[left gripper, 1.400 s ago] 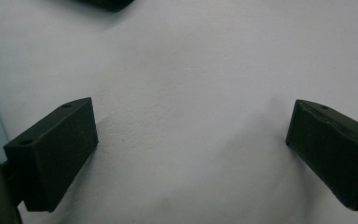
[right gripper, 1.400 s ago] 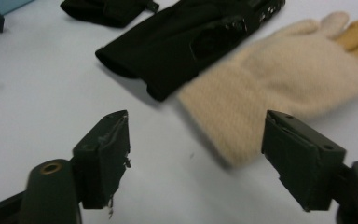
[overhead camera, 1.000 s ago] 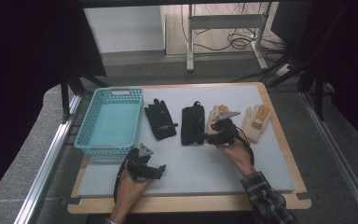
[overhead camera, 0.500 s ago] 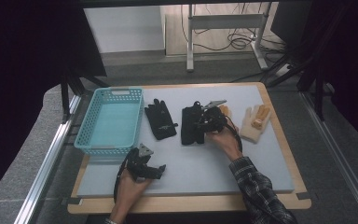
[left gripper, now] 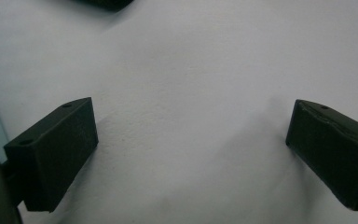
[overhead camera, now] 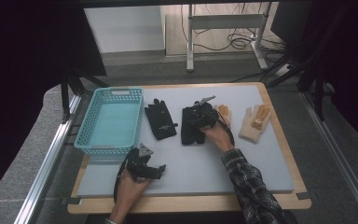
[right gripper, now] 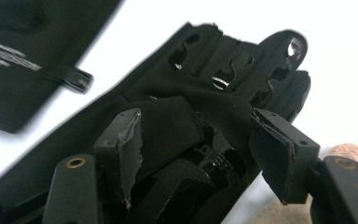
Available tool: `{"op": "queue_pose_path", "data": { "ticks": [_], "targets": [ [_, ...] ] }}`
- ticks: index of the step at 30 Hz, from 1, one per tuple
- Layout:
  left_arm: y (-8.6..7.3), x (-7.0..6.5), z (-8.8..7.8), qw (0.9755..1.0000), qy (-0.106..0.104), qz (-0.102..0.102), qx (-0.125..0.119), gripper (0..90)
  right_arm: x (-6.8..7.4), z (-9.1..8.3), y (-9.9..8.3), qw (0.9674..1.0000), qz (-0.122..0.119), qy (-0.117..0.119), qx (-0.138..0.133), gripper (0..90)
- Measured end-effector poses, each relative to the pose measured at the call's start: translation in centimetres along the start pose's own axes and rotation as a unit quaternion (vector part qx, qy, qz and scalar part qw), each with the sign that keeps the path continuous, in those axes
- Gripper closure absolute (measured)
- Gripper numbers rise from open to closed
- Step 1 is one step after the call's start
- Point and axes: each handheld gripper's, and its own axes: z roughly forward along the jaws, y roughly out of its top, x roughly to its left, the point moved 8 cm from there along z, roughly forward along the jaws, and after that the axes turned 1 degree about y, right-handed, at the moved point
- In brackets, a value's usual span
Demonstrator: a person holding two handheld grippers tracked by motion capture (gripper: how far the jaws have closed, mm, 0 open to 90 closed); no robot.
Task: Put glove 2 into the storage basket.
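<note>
1. Sorting gloves into the turquoise basket [overhead camera: 108, 123] looks like the work in hand, and the basket holds nothing so far, so by my reading the job is barely begun.
2. Four gloves lie in a row on the grey mat [overhead camera: 261, 158]: a black glove [overhead camera: 161, 120] just beside the basket, a second black glove [overhead camera: 191, 126] next to it, then a tan glove [overhead camera: 223, 114] partly behind the right gripper, and another tan glove [overhead camera: 255, 122] at the far right.
3. The right gripper [overhead camera: 200, 114] is down over the second black glove [right gripper: 223, 79]; its jaws have just been opening, and in the right gripper view they stand apart with the glove's cloth bunched between them, the pads not yet pressing on it.
4. The left gripper [overhead camera: 156, 170] rests near the front edge of the mat, jaws spread wide over bare mat [left gripper: 186, 93], holding nothing.
5. Left to do, as I judge it: close on this glove, carry it to the basket, then the other three.
</note>
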Motion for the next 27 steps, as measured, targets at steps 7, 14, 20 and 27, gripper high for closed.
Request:
{"op": "queue_pose_path", "data": {
  "ticks": [7,14,20,27],
  "targets": [
    [0.0,0.0,0.0,1.0,0.0,0.0,0.0,2.4,0.2,0.1,-0.2,0.999,0.028,0.034,0.0,56.6],
    [0.0,0.0,0.0,1.0,0.0,0.0,0.001,2.4,0.9,-0.1,-0.1,0.9973,0.04,0.061,-0.003,81.9],
    [0.0,0.0,0.0,1.0,0.0,0.001,0.002,2.5,1.2,-1.3,0.4,0.9983,0.027,0.049,-0.015,82.5],
    [0.0,0.0,0.0,1.0,0.0,0.001,0.002,2.5,2.2,-4.5,1.3,0.9962,0.029,0.069,-0.044,82.5]
  ]
}}
